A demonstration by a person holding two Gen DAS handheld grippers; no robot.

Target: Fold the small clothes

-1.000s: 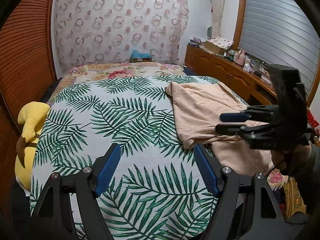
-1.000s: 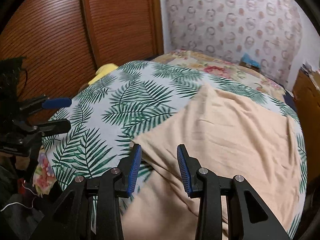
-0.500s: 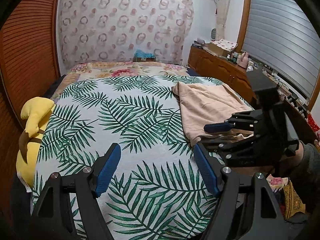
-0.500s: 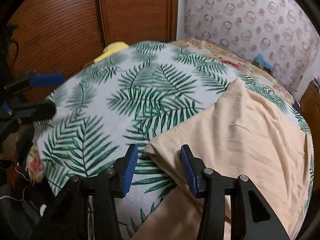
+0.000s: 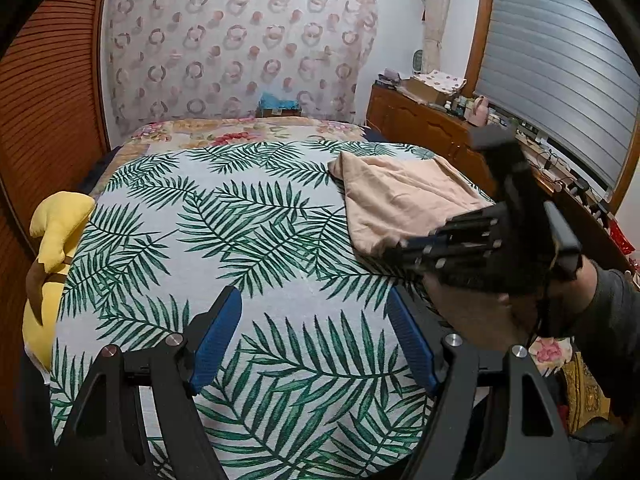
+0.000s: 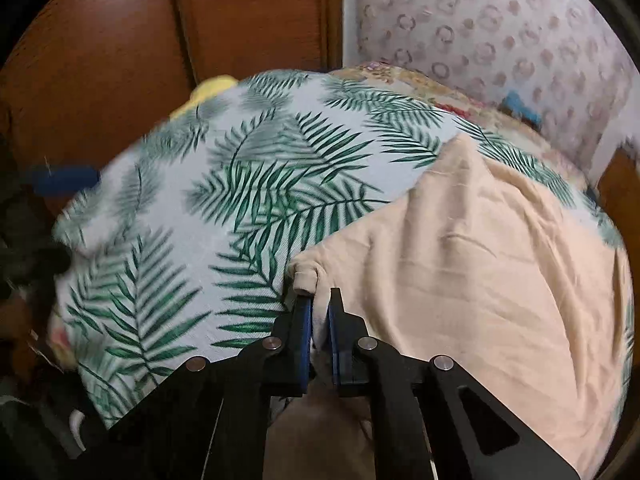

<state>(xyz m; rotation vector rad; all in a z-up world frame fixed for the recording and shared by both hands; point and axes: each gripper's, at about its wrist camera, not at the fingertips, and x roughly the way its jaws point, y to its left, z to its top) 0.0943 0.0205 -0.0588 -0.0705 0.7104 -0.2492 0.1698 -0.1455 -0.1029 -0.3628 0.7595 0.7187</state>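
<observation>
Right gripper (image 6: 319, 312): I am pinching the near corner of the peach garment (image 6: 460, 264).
Left gripper (image 5: 314, 338): I am holding it wide, empty, over the leaf-print bed (image 5: 240, 240).

- Garment (image 6: 460, 280): soft peach cloth, matt, lightly creased.
- Bedspread (image 5: 240, 240): woven cloth with a fine rough texture, printed with green fronds.
- Wardrobe door (image 6: 100, 60): brown wood, ribbed, slight sheen.
- Right gripper (image 6: 318, 312): matt black plastic, blue ridged pads, bright metal screws.
- Curtain (image 5: 240, 40): thin patterned cloth.
</observation>
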